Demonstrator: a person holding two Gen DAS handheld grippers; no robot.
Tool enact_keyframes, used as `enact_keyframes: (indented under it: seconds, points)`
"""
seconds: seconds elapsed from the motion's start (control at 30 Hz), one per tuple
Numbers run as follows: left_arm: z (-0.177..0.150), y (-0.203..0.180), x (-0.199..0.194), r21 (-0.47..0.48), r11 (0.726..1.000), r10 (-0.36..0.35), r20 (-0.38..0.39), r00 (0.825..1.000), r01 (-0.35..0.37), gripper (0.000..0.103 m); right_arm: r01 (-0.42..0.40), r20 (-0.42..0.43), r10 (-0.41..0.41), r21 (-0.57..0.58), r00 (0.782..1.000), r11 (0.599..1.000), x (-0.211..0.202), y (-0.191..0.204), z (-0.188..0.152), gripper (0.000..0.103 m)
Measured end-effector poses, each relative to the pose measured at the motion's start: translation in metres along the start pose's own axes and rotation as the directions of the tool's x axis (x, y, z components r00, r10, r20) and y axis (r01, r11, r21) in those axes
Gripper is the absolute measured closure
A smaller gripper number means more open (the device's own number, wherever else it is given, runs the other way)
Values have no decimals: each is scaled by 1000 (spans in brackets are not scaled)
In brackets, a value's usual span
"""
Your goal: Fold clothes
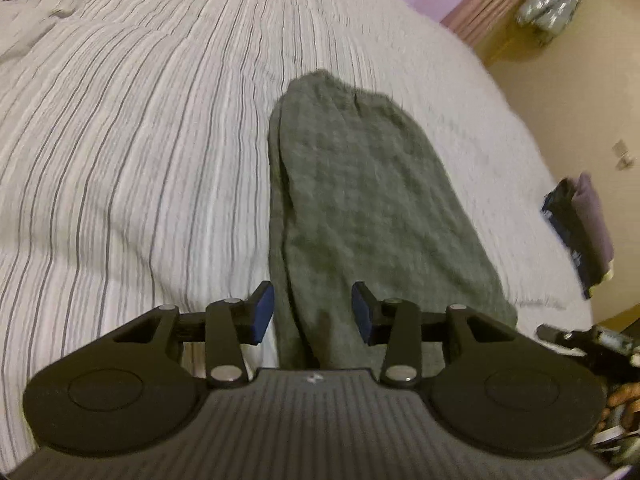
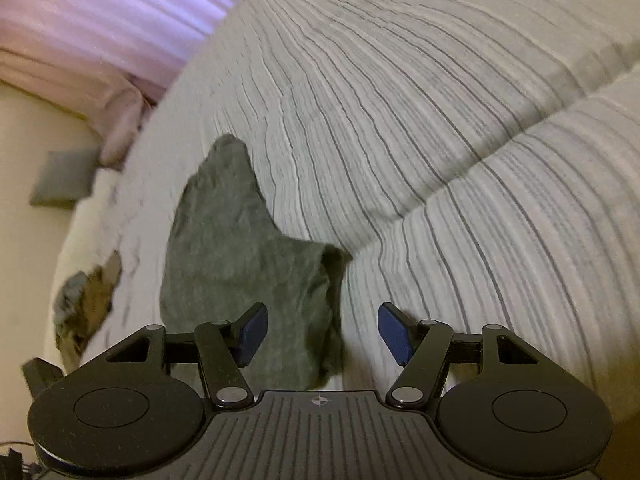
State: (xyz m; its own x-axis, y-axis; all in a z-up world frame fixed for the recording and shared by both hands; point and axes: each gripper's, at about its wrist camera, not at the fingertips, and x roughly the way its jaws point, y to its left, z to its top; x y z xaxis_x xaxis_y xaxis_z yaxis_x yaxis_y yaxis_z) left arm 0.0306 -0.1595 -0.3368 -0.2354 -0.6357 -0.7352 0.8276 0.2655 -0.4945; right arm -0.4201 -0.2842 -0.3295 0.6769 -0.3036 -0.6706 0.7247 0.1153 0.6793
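Observation:
A grey-green knitted garment [image 1: 360,200] lies folded lengthwise on the striped bedspread [image 1: 140,140]. My left gripper [image 1: 313,312] is open, its blue pads either side of the garment's near end, just above it. In the right wrist view the same garment [image 2: 240,264] lies ahead and to the left, with one corner [image 2: 336,256] raised or turned over. My right gripper [image 2: 323,333] is open and empty, above the garment's right edge and the bedspread [image 2: 440,160].
A dark stack of folded clothes [image 1: 580,232] lies at the bed's right edge. A pink curtain [image 2: 100,20] hangs beyond the bed. A patterned cloth [image 2: 84,312] lies at the bed's left edge. A duvet ridge [image 2: 500,152] runs across on the right.

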Motion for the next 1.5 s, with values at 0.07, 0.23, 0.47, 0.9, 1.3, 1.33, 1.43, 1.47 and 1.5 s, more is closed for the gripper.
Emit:
enact_keyframes:
  seconds: [0.07, 0.23, 0.47, 0.9, 1.3, 1.33, 1.43, 1.47, 1.5]
  points:
    - [-6, 5, -7, 21, 999, -29, 35, 999, 28, 67, -30, 39, 32, -45, 999, 999, 2, -3, 0, 38]
    - [-34, 8, -33, 81, 996, -44, 110, 993, 35, 70, -16, 109, 56, -340, 993, 940, 5, 31, -36, 38]
    - [-92, 1, -68, 75, 995, -71, 132, 989, 61, 70, 91, 148, 45, -794, 988, 602, 15, 110, -124, 60]
    - [-125, 16, -65, 29, 999, -42, 129, 991, 38, 70, 98, 107, 41, -978, 993, 184, 123, 165, -198, 87]
    - [-126, 30, -55, 12, 998, -63, 122, 990, 62, 70, -17, 56, 63, -599, 996, 801, 121, 114, -105, 95]
    - [-126, 30, -55, 9, 998, -65, 124, 990, 64, 70, 23, 80, 42, -673, 996, 739, 122, 123, -113, 95]
    - [-127, 29, -56, 8, 998, -65, 129, 990, 64, 70, 135, 161, 7, -852, 987, 505, 128, 149, -145, 94]
    - [-128, 30, -57, 6, 998, -64, 129, 990, 64, 70, 170, 189, 5, -894, 982, 414, 131, 157, -157, 94]
    - [-128, 30, -58, 3, 998, -64, 130, 989, 65, 70, 202, 214, 0, -923, 977, 327, 135, 161, -168, 94]
